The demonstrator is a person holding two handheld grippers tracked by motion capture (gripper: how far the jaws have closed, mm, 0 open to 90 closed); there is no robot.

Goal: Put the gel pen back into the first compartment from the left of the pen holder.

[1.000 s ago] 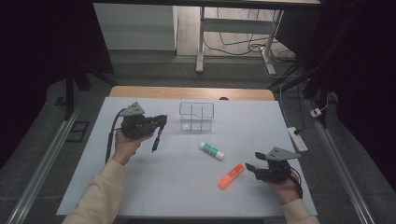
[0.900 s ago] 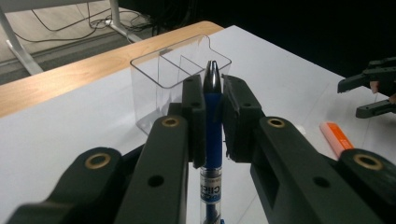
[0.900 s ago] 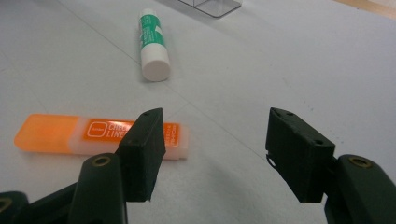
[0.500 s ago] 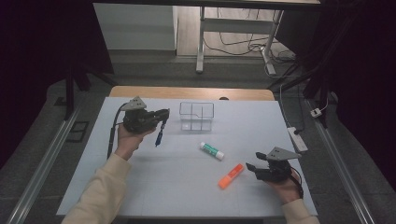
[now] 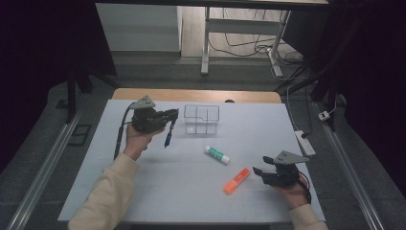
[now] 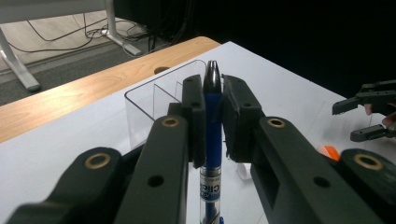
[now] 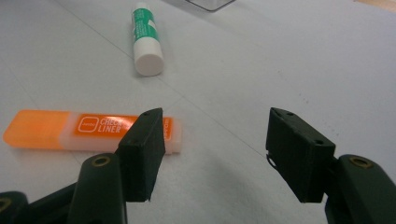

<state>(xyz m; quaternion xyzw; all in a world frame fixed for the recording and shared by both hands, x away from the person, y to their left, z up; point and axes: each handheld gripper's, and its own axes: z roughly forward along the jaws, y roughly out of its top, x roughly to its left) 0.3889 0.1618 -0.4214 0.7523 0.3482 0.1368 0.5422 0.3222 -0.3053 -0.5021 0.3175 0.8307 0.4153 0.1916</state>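
Since the earlier frame, the left gripper [image 5: 168,116] with its blue pen [image 5: 168,136] has drifted slightly up and toward the clear plastic divided box [image 5: 201,119], while the right gripper [image 5: 261,172] has kept its place.

Nearest the lower edge of the high view, at lower right, the right gripper rests low over the white surface [image 5: 158,191], its jaws standing wide with nothing between them. Just to its left lies the orange highlighter [image 5: 237,180], close by but apart from the jaws. Farther up, near the frame's middle, lies the white glue stick with a green label [image 5: 217,155].

Beyond that, left of centre, the left gripper is raised off the surface, its jaws clamped on the pen, which hangs tip-down below them. In the left gripper view the pen [image 6: 213,135] stands upright between the pads. The box sits just right of it, toward the far wooden edge.
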